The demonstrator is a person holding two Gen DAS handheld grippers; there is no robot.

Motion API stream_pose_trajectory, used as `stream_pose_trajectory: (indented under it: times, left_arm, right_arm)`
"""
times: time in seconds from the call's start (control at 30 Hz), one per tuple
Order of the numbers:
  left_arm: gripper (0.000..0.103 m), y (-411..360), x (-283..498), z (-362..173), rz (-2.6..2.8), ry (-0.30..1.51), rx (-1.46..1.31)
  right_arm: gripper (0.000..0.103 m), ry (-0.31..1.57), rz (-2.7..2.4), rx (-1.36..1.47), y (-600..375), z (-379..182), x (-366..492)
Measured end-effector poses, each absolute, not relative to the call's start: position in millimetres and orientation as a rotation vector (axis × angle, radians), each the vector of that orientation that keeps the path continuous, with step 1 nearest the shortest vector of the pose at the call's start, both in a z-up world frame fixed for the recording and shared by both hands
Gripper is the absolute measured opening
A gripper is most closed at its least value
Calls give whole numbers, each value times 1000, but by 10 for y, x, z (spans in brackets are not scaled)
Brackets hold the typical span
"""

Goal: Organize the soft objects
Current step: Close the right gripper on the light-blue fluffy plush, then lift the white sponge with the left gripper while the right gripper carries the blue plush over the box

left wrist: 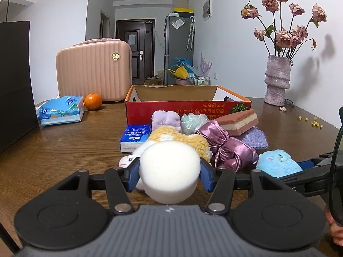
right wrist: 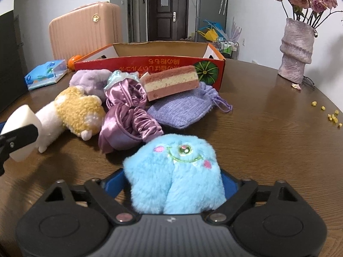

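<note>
Right claw: the blue plush toy sits between its blue pads, and the fur hides whether they press on it; the grip cannot be judged firm. Recommendation: close squarely across the toy's body until the fur compresses evenly, confirm hold with a small lift off the bench, then carry it over the near wall of the red box and let go low inside.

Left claw: partly closed, pinching a round white sponge between both pads, held clear in front of the box.

The remaining soft items lie in a heap just in front of the box: a yellow-and-white plush, a satin bonnet, a knitted pouch and a pink layered sponge leaning on it. The box interior appears empty.
</note>
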State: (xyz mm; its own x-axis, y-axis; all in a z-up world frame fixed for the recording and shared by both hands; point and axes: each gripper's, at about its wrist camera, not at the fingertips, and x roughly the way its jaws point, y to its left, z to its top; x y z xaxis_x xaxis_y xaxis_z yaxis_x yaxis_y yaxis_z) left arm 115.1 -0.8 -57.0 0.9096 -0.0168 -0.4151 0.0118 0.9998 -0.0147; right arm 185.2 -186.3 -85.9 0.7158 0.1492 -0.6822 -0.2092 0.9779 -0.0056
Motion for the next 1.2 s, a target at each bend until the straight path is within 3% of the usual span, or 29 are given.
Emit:
stream_pose_trajectory:
  times: [0.4, 1.2]
  left_arm:
    - [57, -17, 1154, -579, -18, 431, -13]
    - [57, -37, 1136, -538, -20, 427, -3]
  right_arm:
    - [74, 712, 226, -92, -1834, -842, 1774]
    - [74, 560, 254, -64, -1897, -521, 1450]
